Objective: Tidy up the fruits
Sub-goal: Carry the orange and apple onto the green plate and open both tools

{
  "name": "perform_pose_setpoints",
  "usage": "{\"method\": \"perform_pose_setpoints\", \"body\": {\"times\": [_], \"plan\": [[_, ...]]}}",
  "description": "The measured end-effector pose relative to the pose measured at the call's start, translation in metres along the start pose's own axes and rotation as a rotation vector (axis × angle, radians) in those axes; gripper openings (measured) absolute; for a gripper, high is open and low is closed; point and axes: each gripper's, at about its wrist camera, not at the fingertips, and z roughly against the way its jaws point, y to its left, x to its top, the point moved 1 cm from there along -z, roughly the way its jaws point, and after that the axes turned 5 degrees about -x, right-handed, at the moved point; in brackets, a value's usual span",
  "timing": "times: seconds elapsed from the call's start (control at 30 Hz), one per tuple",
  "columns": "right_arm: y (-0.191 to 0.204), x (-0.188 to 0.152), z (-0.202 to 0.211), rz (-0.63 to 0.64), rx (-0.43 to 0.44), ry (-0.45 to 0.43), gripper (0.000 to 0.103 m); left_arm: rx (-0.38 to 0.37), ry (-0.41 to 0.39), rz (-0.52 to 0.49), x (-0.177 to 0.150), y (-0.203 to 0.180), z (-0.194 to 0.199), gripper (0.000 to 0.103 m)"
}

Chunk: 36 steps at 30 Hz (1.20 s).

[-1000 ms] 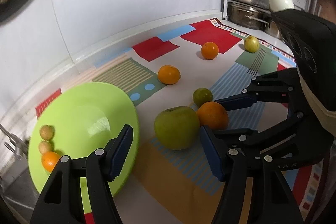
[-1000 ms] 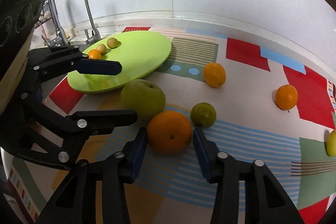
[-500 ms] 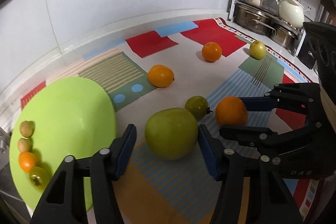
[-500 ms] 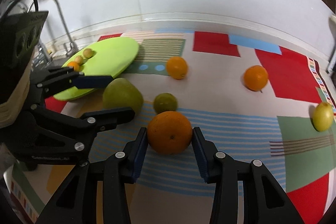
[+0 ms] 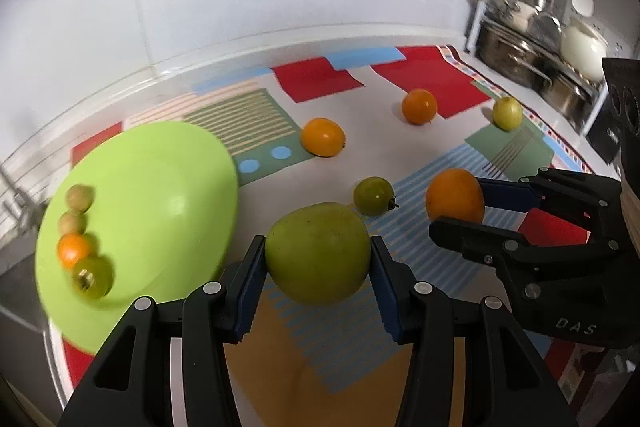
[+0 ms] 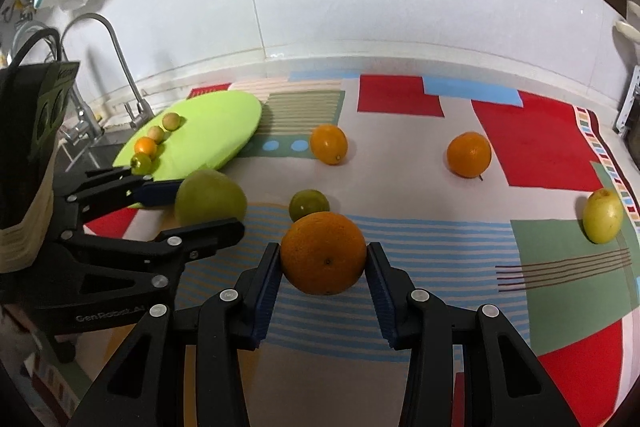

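Glossy smooth lime-green plastic plate (image 5: 160,187), matt printed cloth (image 6: 400,167) covering the table, dimpled orange peel (image 6: 323,253), matt black plastic tongs (image 5: 318,291), shiny steel faucet (image 6: 120,67), polished metal pots (image 5: 516,55)

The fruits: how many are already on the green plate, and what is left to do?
Done: four small fruits lie on the green plate. In hand: the left gripper is closing on the big green fruit; the right gripper grips the large orange. Left: four fruits still on the mat.

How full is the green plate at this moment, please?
Mostly empty: the green plate holds only four small fruits in a row near one edge. The rest of its surface is bare.
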Motion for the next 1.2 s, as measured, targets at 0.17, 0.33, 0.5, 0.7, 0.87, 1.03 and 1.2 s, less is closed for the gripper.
{"method": "perform_pose_setpoints", "body": {"times": [0.17,0.33,0.5,0.7,0.87,1.03,1.2], "plan": [[0.005,0.008,0.015,0.0,0.027,-0.035,0.043,0.067,-0.037,0.068,-0.005,0.002,0.026,0.049],[0.014,0.018,0.028,0.022,0.052,-0.073,0.043,0.153,-0.082,0.118,-0.009,0.007,0.054,0.049],[0.027,0.029,0.035,0.05,0.092,-0.105,0.043,0.208,-0.124,0.139,-0.008,0.014,0.075,0.049],[0.044,0.054,0.034,0.089,0.146,-0.142,0.043,0.278,-0.163,0.164,0.0,0.033,0.088,0.049],[0.064,0.075,0.022,0.152,0.18,-0.157,0.043,0.313,-0.175,0.184,0.006,0.054,0.088,0.049],[0.082,0.089,-0.001,0.197,0.224,-0.133,0.043,0.331,-0.167,0.215,0.01,0.078,0.079,0.049],[0.093,0.095,-0.03,0.225,0.25,-0.084,0.043,0.327,-0.141,0.228,0.008,0.095,0.064,0.049]]}}
